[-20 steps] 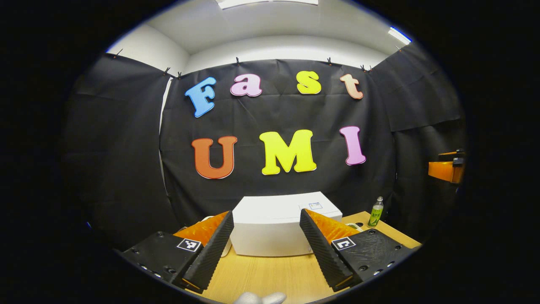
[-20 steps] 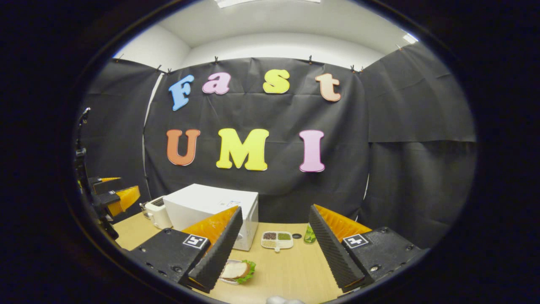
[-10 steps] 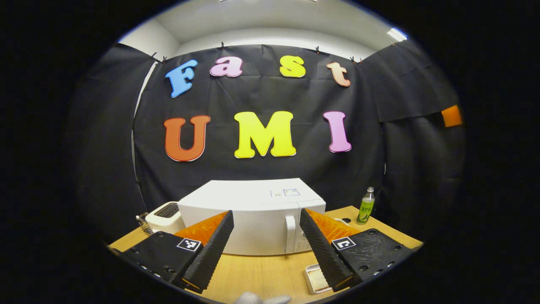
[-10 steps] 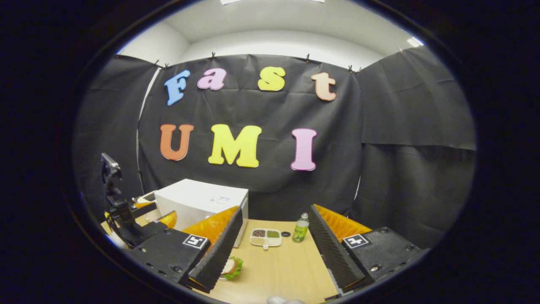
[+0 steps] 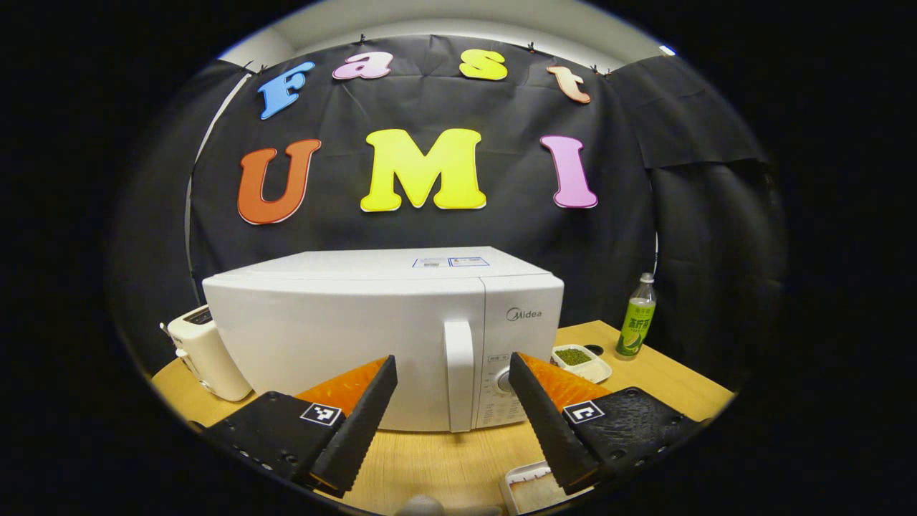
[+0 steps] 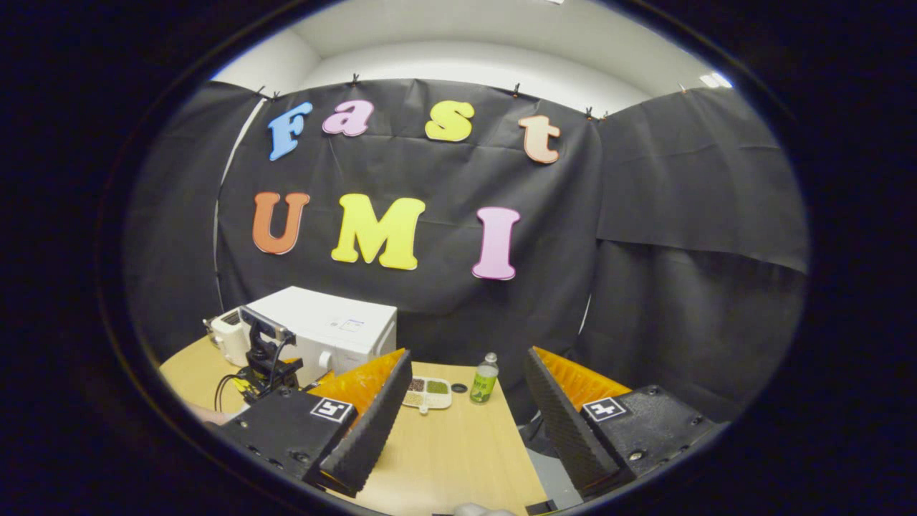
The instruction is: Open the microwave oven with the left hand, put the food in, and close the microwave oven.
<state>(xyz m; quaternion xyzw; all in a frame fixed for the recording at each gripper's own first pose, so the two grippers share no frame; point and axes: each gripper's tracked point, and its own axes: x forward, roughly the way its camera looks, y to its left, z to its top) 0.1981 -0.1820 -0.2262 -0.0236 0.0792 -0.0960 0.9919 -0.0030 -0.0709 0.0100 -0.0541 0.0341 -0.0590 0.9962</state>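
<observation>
With the microwave (image 5: 387, 337) shut at frame centre, the wide-open left gripper (image 5: 451, 408) faces its handle (image 5: 459, 373); a skewed approach could miss it and shove the oven.

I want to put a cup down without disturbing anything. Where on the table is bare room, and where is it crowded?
In the right gripper view the table is bare in front of the divided dish and bottle. In the left gripper view a bare strip lies before the microwave, between the toaster and a white tray. Crowded: right of the microwave.
</observation>
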